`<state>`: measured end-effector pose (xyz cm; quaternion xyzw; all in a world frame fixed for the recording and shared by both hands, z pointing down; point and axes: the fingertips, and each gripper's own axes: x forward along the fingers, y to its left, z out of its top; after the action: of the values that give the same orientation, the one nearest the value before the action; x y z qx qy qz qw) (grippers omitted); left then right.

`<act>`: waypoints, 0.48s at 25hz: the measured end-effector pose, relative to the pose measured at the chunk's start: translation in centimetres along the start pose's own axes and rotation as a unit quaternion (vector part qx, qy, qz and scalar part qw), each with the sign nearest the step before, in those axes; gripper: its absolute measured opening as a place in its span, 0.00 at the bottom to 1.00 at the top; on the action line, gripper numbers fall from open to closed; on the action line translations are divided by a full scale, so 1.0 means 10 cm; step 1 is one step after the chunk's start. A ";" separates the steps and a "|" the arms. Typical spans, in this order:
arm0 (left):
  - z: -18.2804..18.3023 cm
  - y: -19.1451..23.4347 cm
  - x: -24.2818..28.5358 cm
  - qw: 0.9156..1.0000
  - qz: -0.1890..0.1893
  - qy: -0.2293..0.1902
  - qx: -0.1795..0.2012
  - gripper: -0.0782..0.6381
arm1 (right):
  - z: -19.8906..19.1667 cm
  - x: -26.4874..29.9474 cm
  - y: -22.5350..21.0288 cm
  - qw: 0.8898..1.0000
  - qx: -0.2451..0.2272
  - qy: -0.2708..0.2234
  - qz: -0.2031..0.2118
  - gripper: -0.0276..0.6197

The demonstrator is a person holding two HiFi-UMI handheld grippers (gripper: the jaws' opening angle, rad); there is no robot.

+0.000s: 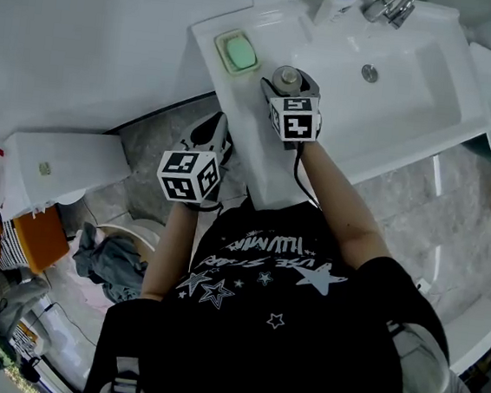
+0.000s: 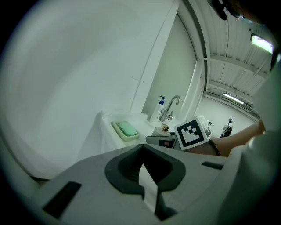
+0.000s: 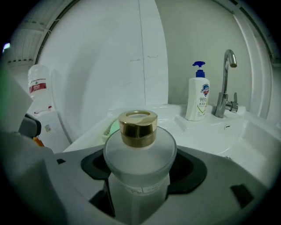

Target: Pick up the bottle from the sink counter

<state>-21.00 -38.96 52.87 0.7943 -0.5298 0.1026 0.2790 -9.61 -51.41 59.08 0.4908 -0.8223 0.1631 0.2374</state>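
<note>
Bottle (image 3: pixel 138 154) upright, long axis vertical, clamped between right gripper (image 1: pixel 288 85) jaws at counter (image 1: pixel 261 171) left edge; left gripper (image 2: pixel 144 173) closed empty, nearer, off counter.

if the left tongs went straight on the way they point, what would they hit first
Probably the near edge of the white sink counter, just short of the green soap bar in its pale dish; depth is unclear.

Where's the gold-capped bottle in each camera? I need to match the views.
Head view: bottle, top centre, right of the soap dish.
Left gripper view: bottle, small, centre-right.
Right gripper view: bottle, centre, between the jaws.
Shared landmark: pump dispenser, in all three.
</note>
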 end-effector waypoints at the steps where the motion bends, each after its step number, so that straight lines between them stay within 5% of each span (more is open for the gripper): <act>1: 0.00 0.00 0.00 1.000 -0.001 0.000 0.000 0.12 | 0.00 0.01 0.00 1.000 -0.003 0.002 -0.003 0.57; 12: -0.06 -0.02 -0.03 1.000 -0.009 0.003 0.003 0.12 | 0.00 -0.03 0.02 1.000 -0.004 0.012 0.015 0.57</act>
<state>-20.82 -38.39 53.15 0.7994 -0.5218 0.1043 0.2790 -9.71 -51.08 58.92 0.4757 -0.8271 0.1694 0.2469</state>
